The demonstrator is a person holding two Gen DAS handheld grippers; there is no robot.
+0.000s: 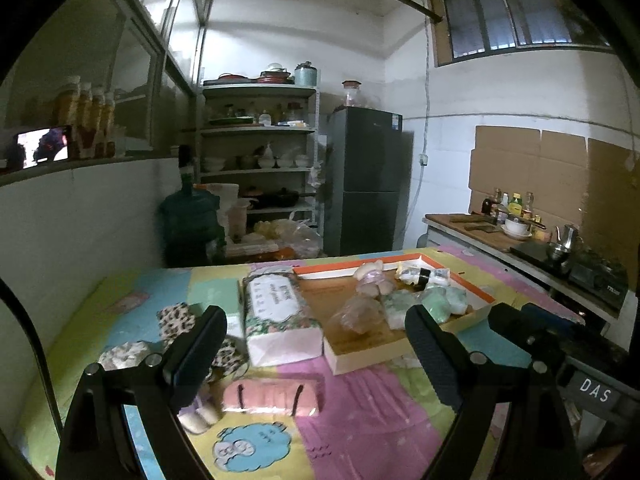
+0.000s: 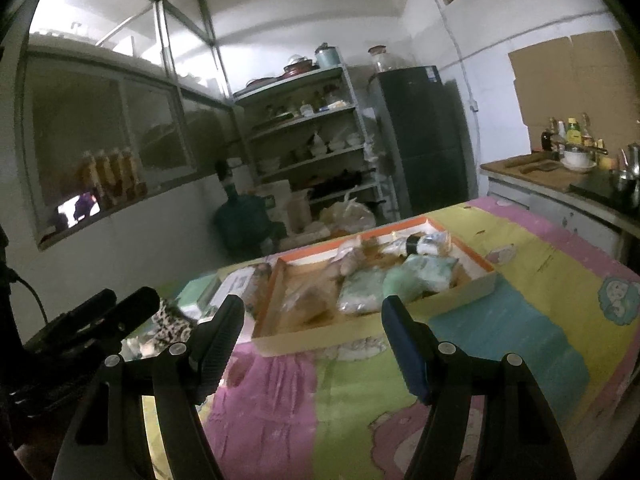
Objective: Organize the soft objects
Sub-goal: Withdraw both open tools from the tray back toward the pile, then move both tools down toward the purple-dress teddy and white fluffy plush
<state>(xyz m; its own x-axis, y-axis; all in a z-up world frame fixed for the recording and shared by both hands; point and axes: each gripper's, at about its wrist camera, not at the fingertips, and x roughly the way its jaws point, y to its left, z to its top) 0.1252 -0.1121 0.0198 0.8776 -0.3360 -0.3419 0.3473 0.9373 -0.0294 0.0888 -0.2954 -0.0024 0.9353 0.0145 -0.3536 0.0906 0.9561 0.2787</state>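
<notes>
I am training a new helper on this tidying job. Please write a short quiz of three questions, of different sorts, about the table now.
1. True or false: the pink roll lies inside the tray.
2. What stands right beside the tray? A) tissue pack B) kettle C) bowl
3. Fill in: both the left gripper and the right gripper are ____ and hold nothing.

Key: 1 false, it lies on the mat; 2 A; 3 open.
</notes>
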